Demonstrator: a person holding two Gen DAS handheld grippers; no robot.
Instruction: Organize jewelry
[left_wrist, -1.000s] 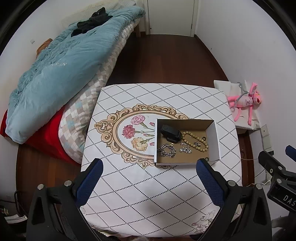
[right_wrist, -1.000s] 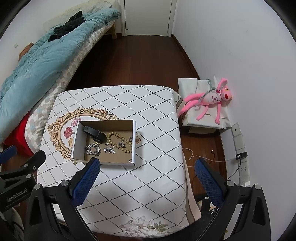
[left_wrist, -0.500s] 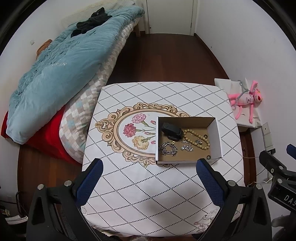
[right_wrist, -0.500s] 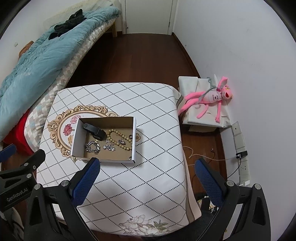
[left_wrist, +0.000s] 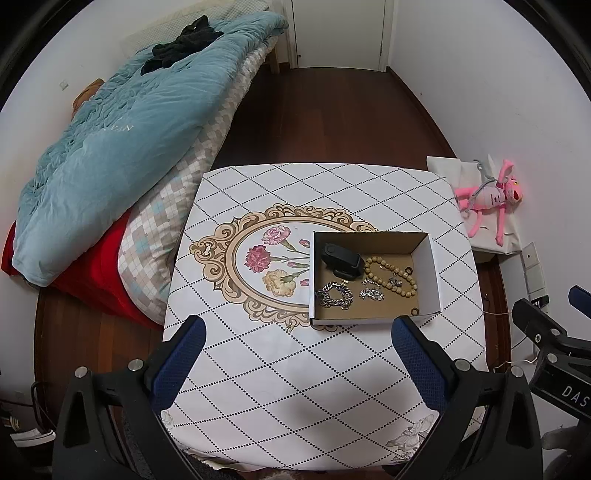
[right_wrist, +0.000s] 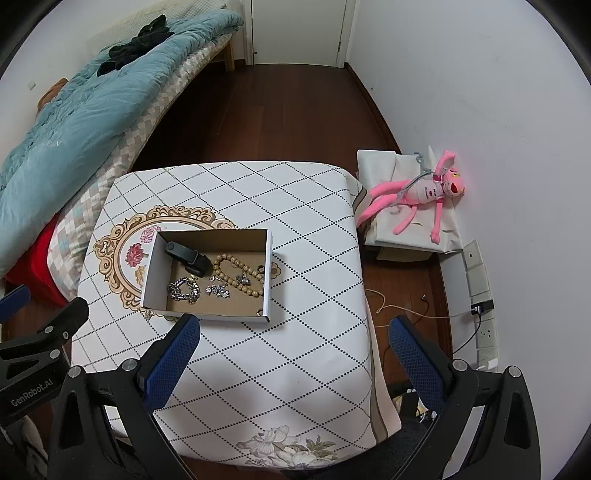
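A shallow white cardboard box (left_wrist: 432, 269) (right_wrist: 152, 271) sits on the patterned tabletop (left_wrist: 295, 387) (right_wrist: 295, 369). Inside lie a black band (left_wrist: 341, 260) (right_wrist: 188, 256), a beige bead bracelet (left_wrist: 391, 273) (right_wrist: 236, 271), a silver chain bracelet (left_wrist: 334, 295) (right_wrist: 184, 290), small silver pieces (left_wrist: 371, 293) (right_wrist: 218, 291) and small rings (left_wrist: 414, 311) (right_wrist: 260, 312). My left gripper (left_wrist: 295, 354) hovers high above the table's near side, open and empty. My right gripper (right_wrist: 293, 352) hangs open and empty too, right of the box.
A bed with a teal duvet (left_wrist: 110, 140) and checked mattress presses against the table's left side. A pink plush toy (right_wrist: 417, 194) lies on a white package right of the table. Cables and wall sockets (right_wrist: 484, 306) sit low on the right wall. Dark wood floor (left_wrist: 325, 110) lies beyond.
Both grippers have drifted slightly back and up, so the table and box sit a little lower in view. Nothing in the box has moved.
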